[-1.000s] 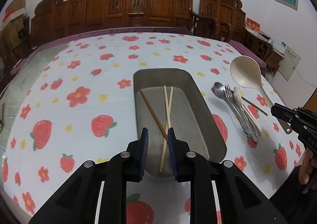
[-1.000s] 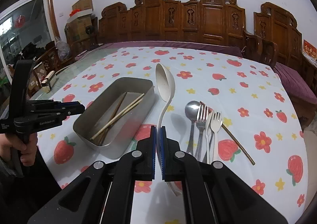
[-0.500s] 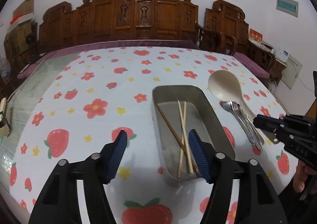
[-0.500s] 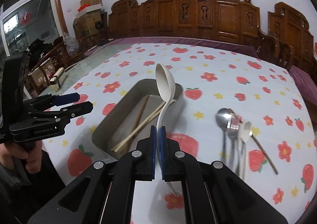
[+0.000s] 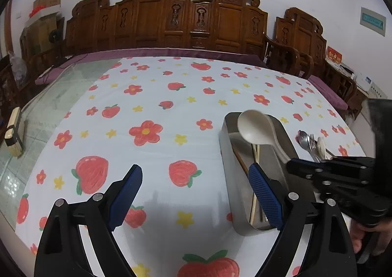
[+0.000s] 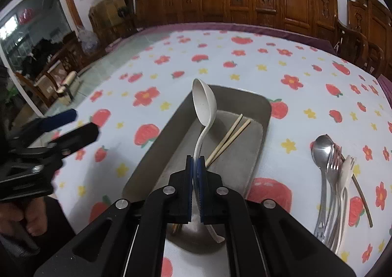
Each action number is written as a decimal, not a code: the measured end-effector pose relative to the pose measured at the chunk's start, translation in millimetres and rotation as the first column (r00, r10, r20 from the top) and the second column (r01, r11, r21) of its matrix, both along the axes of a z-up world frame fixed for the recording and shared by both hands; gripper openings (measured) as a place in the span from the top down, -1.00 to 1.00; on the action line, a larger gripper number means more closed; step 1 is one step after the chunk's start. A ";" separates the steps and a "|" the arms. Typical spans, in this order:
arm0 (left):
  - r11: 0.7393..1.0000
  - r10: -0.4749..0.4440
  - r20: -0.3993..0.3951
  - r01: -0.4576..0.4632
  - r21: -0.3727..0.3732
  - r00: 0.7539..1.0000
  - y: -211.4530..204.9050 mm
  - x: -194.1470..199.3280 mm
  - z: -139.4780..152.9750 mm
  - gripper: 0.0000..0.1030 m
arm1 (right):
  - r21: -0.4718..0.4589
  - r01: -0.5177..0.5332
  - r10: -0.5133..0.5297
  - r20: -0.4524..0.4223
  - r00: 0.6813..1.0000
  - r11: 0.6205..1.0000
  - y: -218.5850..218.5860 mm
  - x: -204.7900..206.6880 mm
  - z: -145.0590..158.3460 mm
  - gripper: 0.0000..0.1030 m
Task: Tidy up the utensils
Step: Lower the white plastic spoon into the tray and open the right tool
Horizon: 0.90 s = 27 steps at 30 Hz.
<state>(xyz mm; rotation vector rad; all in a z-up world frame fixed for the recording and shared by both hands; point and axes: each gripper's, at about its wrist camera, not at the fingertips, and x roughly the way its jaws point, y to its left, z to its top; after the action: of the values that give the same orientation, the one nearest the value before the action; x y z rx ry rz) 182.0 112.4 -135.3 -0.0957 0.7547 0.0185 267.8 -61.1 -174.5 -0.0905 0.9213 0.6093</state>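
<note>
— What does my right wrist camera give me that the left one doesn't?

— From it I see my right gripper (image 6: 195, 166) pinching the handle of the white ladle (image 6: 203, 105), pads pressed together on it; the bowl hangs over the metal tray (image 6: 257, 105), tilted up toward the tray's far end; the handle's tail pokes out below the fingers near the tray's near rim. I also get the whole pile just right of the tray: steel spoon (image 6: 321, 148), steel fork (image 6: 334, 166), white fork (image 6: 346, 166), and a thin brownish stick (image 6: 361, 193) under them, maybe a chopstick; that part is too slim for me to tell.

— And the left wrist camera?

— There my left gripper (image 5: 194, 180) shows its jaws spread wide, having just been opening, with only tablecloth (image 5: 159, 110) between the pads; its right finger (image 5: 263, 193) overlaps the tray's (image 5: 226, 166) near left wall in the picture. The ladle (image 5: 254, 130) shows bowl-on above the tray's far end.

— What's inside the tray?

— Pale chopsticks (image 6: 229, 136) lying lengthwise, plus a darker one (image 5: 241, 160) that only the left view shows clearly.

— Anything in the way?

— The right gripper's black body (image 5: 343, 179) covers the tray's right side in the left view; a hand (image 5: 367, 235) shows beneath it; carved wooden chairs (image 5: 196, 19) line the table's far side beyond the tray.
</note>
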 end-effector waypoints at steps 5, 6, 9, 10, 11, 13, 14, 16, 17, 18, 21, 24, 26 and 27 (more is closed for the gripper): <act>1.000 -0.004 0.001 0.004 -0.001 1.000 0.8 -0.2 -0.4 -0.65 | -0.052 0.027 -0.028 -0.015 1.000 0.998 10.5 10.3 -16.2 0.90; 1.000 -0.007 0.000 0.007 0.000 1.000 0.7 -0.1 -0.7 -0.65 | -0.050 0.032 -0.034 -0.024 0.999 0.998 12.1 12.8 -18.6 0.90; 1.000 -0.012 0.000 0.012 0.000 1.000 0.2 0.0 -1.5 -0.65 | -0.031 0.043 -0.044 -0.040 0.998 0.999 11.1 17.7 -21.2 0.90; 1.000 -0.013 -0.001 0.013 0.000 1.000 0.3 -0.1 -1.8 -0.65 | -0.023 0.045 -0.046 -0.047 0.998 0.999 10.9 19.1 -21.7 0.90; 1.000 -0.014 -0.002 0.014 -0.001 1.000 -0.6 -0.2 -1.9 -0.65 | -0.006 0.046 -0.047 -0.057 0.997 0.999 10.1 19.9 -22.3 0.86; 1.000 -0.016 -0.002 0.016 -0.003 1.000 -2.1 -0.6 -1.3 -0.65 | 0.033 0.037 -0.035 -0.062 0.997 0.999 8.3 19.2 -21.1 0.82; 1.000 -0.018 -0.001 0.018 -0.002 1.000 -2.8 -0.6 -1.2 -0.65 | 0.042 0.036 -0.033 -0.062 0.998 0.998 7.8 18.8 -20.2 0.82; 1.000 -0.021 -0.001 0.021 -0.003 1.000 -5.1 -0.7 -1.2 -0.65 | 0.055 0.027 -0.023 -0.060 0.998 0.998 5.8 18.3 -18.0 0.82; 1.000 -0.024 -0.002 0.024 -0.005 1.000 -6.1 -0.6 -1.2 -0.65 | 0.061 0.024 -0.021 -0.052 0.998 0.998 3.1 17.0 -15.4 0.82; 1.000 -0.026 -0.001 0.026 -0.007 1.000 -7.1 -0.8 -1.2 -0.65 | 0.070 0.020 -0.017 -0.041 0.999 0.997 -0.8 15.4 -12.2 0.82; 0.999 -0.043 -0.001 0.043 -0.008 0.999 -14.1 -1.2 -1.7 -0.65 | 0.077 0.016 -0.016 0.000 1.000 0.997 -16.8 8.9 -1.4 0.82; 0.997 -0.072 0.007 0.072 -0.007 0.997 -25.4 -2.8 -1.1 -0.65 | 0.058 0.019 -0.022 0.060 0.998 0.998 -40.4 0.0 10.9 0.82; 0.995 -0.095 0.018 0.095 -0.007 0.995 -34.6 -4.7 0.3 -0.65 | 0.035 0.031 -0.034 0.098 0.995 0.999 -61.1 -5.6 19.1 0.82; 0.994 -0.106 0.023 0.106 -0.007 0.994 -39.7 -5.7 1.2 -0.65 | 0.028 0.041 -0.043 0.111 0.993 0.999 -71.4 -7.6 22.3 0.82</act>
<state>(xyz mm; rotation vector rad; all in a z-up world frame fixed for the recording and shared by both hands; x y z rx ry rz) 176.3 72.8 -134.1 -0.0632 0.7365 -0.0861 260.2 -132.5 -152.2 -0.0810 0.8051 0.5713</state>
